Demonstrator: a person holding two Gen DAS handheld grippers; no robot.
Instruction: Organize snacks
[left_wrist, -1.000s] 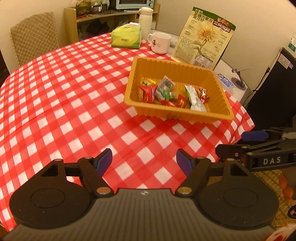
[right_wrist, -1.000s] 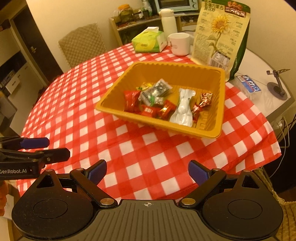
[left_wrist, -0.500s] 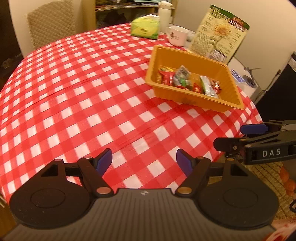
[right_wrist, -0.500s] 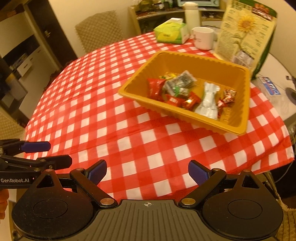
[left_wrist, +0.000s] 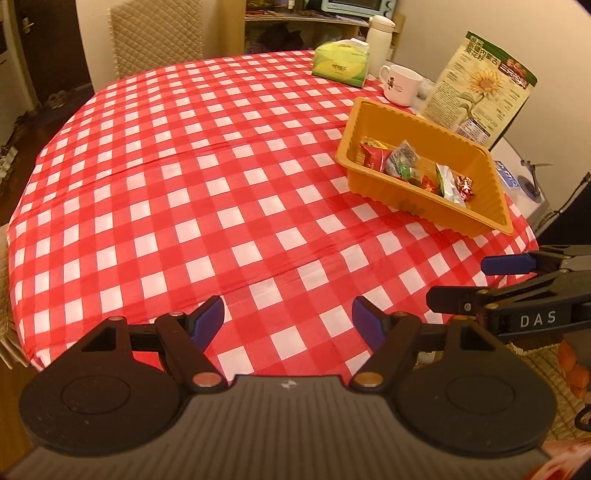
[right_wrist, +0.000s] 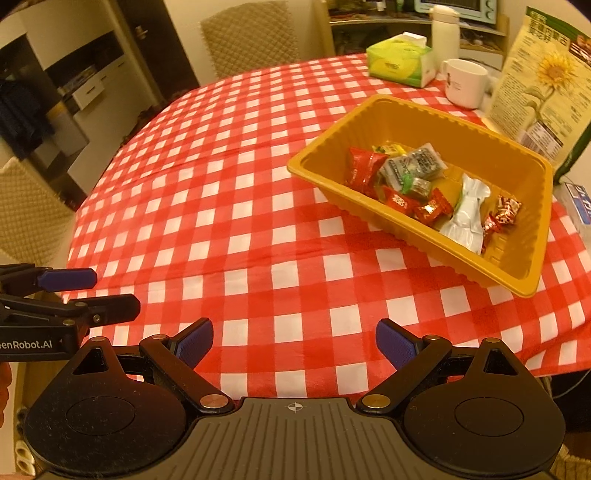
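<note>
You are working in a home dining room. You are facing a round table (left_wrist: 192, 206) wearing a red-and-white checked tablecloth (right_wrist: 236, 206), with quilted chairs (left_wrist: 155, 33) standing at its far side. A tissue box (left_wrist: 340, 64), a white mug (left_wrist: 402, 84), a white thermos (left_wrist: 379, 35) and a sunflower-seed bag (left_wrist: 480, 85) are sitting along the far edge, and an orange tray of wrapped snacks (right_wrist: 424, 184) is lying near them. Behind, a wooden shelf (left_wrist: 314, 22) is carrying a toaster oven (left_wrist: 354, 5) and jars. Drawers and a dark door (right_wrist: 155, 48) are showing at the left in the right wrist view.
</note>
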